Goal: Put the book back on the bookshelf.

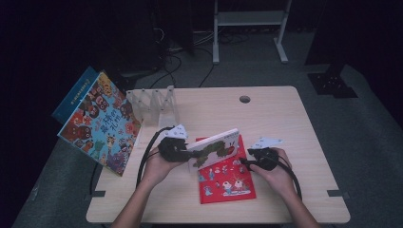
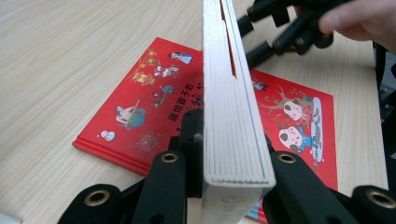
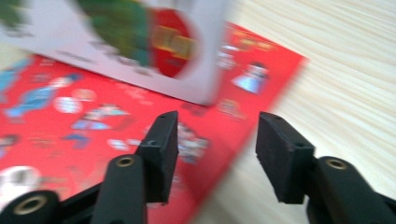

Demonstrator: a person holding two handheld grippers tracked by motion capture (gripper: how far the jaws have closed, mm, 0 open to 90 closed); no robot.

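Left gripper (image 2: 233,154) clamps a thick white caterpillar board book (image 1: 214,148); right gripper (image 3: 215,149), jaws apart, empty, above red Chinese-titled picture book (image 1: 228,183) on pale wooden table (image 1: 285,123)

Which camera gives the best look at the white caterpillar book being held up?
The high view: the white caterpillar book shows whole, cover art included, clamped by the left hand-held gripper. The left gripper view shows its page edges; the right gripper view, a blurred corner.
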